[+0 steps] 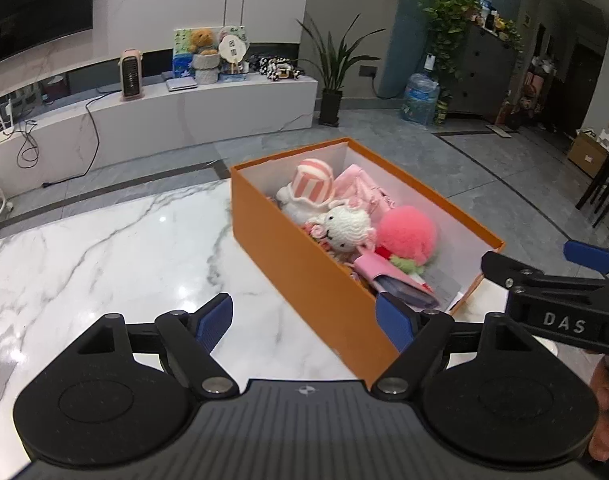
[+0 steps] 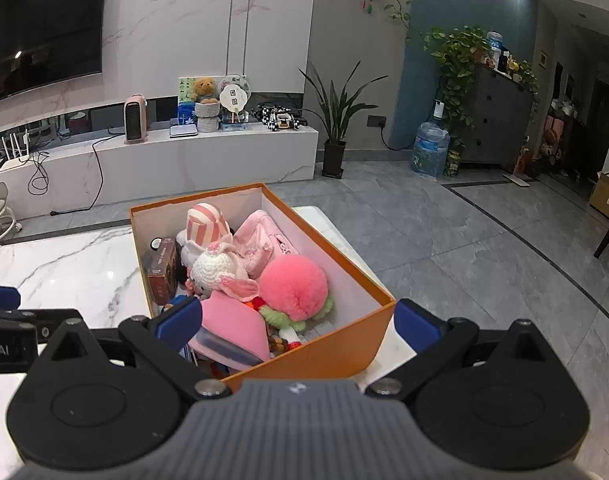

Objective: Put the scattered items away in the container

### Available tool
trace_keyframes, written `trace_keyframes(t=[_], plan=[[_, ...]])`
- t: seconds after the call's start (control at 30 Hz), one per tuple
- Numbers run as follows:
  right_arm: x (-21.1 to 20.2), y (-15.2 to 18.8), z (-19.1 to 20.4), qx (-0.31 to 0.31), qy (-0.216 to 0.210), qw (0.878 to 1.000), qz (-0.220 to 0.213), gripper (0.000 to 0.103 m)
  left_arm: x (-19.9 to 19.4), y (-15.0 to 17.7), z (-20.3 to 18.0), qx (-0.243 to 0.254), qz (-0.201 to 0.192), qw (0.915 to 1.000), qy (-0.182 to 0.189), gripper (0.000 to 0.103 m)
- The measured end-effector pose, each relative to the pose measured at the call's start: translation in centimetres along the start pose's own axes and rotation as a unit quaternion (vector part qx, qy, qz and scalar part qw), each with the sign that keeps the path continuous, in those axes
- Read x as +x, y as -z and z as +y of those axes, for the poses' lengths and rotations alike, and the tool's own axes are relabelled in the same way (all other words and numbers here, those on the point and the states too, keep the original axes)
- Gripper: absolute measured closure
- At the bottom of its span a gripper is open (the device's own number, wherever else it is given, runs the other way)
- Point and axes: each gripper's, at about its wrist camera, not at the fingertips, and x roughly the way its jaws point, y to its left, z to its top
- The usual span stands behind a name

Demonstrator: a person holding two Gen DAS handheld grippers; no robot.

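Currently all visible toys (image 2: 292,288) lie inside the orange box (image 1: 304,276) at the marble table's (image 1: 104,248) far-right edge. Left gripper (image 1: 304,320) and right gripper (image 2: 300,322) both spread wide, empty; right one nearer, box's long axis running away from it.

One orange box (image 2: 316,354) holds two knitted dolls (image 2: 214,266), one pompom (image 2: 292,286), perhaps two pink pouches (image 2: 234,326).

wrist views, side by side, sharing box (image 1: 304,276)
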Motion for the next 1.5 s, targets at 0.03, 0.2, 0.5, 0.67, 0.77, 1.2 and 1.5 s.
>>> trace_keyframes(t=[0.03,0.2,0.5,0.67,0.77,1.2,1.5], plan=[[0.0,0.0,0.1,-0.001,0.001,1.0,0.0,0.0,0.0,0.0,0.0,0.002,0.001,1.0,-0.003,0.01],[0.1,0.1,0.4,-0.003,0.003,1.0,0.002,0.0,-0.1,0.2,-0.2,0.008,0.004,0.9999,-0.008,0.01],[0.2,0.0,0.6,-0.004,0.004,1.0,0.003,0.0,-0.2,0.3,-1.0,0.023,-0.003,0.9997,-0.012,0.01],[0.3,-0.1,0.7,-0.002,0.004,1.0,0.004,0.0,-0.3,0.3,-1.1,0.025,-0.003,0.9996,-0.009,0.01],[0.2,-0.1,0.6,-0.002,0.004,1.0,0.004,0.0,-0.4,0.3,-1.3,0.028,-0.003,0.9996,-0.01,0.01],[0.1,0.0,0.5,-0.004,0.002,1.0,0.005,0.0,-0.4,0.3,-1.4,0.03,-0.007,0.9995,-0.007,0.01],[0.0,0.3,0.4,-0.004,0.001,1.0,0.004,0.0,-0.5,0.4,-1.5,0.032,-0.01,0.9994,-0.007,0.01]])
